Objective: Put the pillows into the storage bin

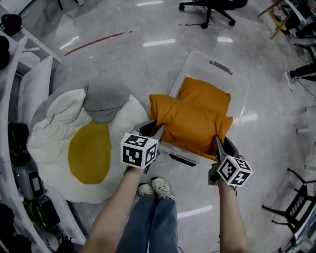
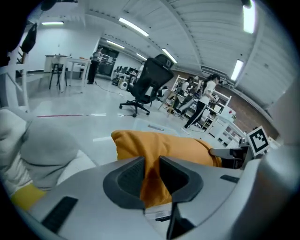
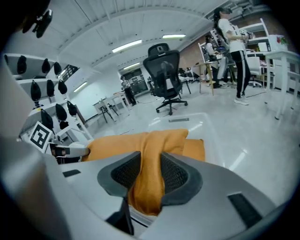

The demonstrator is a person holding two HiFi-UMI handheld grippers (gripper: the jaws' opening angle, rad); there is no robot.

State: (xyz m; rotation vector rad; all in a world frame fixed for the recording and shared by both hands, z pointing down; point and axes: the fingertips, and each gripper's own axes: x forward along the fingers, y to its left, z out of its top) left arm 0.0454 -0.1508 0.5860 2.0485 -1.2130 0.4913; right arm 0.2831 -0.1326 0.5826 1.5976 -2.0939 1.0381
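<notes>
We list one orange pillow (image 1: pixel 190 123), held off the floor (image 1: pixel 148 54) by both grippers, hanging crosswise over the near edge of the clear storage bin (image 1: pixel 241 101). The left gripper (image 1: pixel 154 126) has its jaws clenched on the pillow's near left corner. In the left gripper view (image 2: pixel 151 176) a fold of orange cloth stands pinched between the two dark pads. The right gripper (image 1: pixel 220 143) has its jaws clenched on the near right corner, and the right gripper view (image 3: pixel 150 176) shows a thick fold of the same cloth squeezed between its ribbed pads. We list a second orange pillow (image 1: pixel 206 94) lying inside the bin, toward its far end, partly covered from above by the held one; whether the two touch we cannot tell. The bin stands open on the floor, with a dark handle (image 1: pixel 182 159) at its near rim and a grey one (image 1: pixel 220 66) at its far rim. To the bin's left on the floor lies a white cushion shaped like a fried egg (image 1: pixel 49 143), with a yellow yolk (image 1: pixel 89 154) at its middle. A grey pillow (image 1: pixel 103 101) rests on the egg cushion's far edge. A white pillow (image 1: pixel 37 86) leans upright at the left edge of the head view, beside a white rack. A black office chair (image 1: pixel 212 7) stands on the floor well beyond the bin. The person's shoes (image 1: pixel 155 188) are on the floor just short of the bin's near edge.
</notes>
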